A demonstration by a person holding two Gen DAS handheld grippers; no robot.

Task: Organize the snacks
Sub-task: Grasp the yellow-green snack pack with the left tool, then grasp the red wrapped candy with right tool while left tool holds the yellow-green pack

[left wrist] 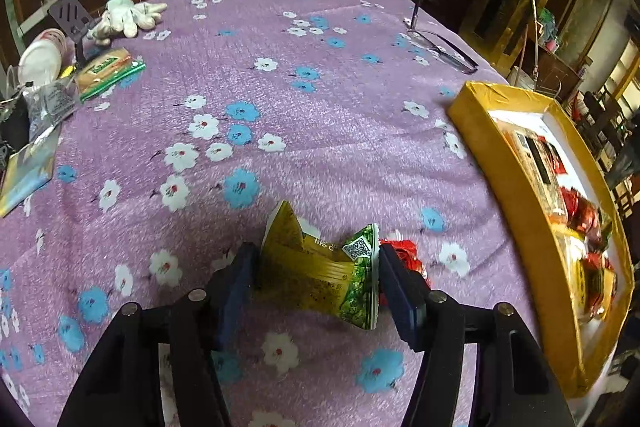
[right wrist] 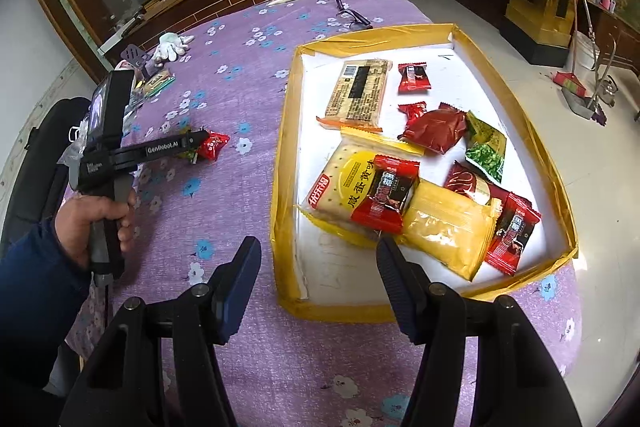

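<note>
Tablecloth point(left wrist: 320, 87) carries the yellow-rimmed tray point(right wrist: 516, 99) of gathered snacks, and beside it the left gripper point(left wrist: 316, 279) brackets a crumpled green-gold packet point(left wrist: 320, 275), pads touching both ends, so it should squeeze firmly yet gently, avoiding the red candy point(left wrist: 404, 255), while the right gripper point(right wrist: 318, 279) hangs unclenched, empty.

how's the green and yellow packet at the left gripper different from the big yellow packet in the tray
The green and yellow packet sits crumpled on the purple cloth, between the left gripper's fingers; the big yellow packet lies flat inside the tray. The first is printed with green leaves and a square code; the second is plain yellow with a see-through look. The first sits outside the tray, the second overlaps other snacks. Both are sealed snack wrappers.
</note>
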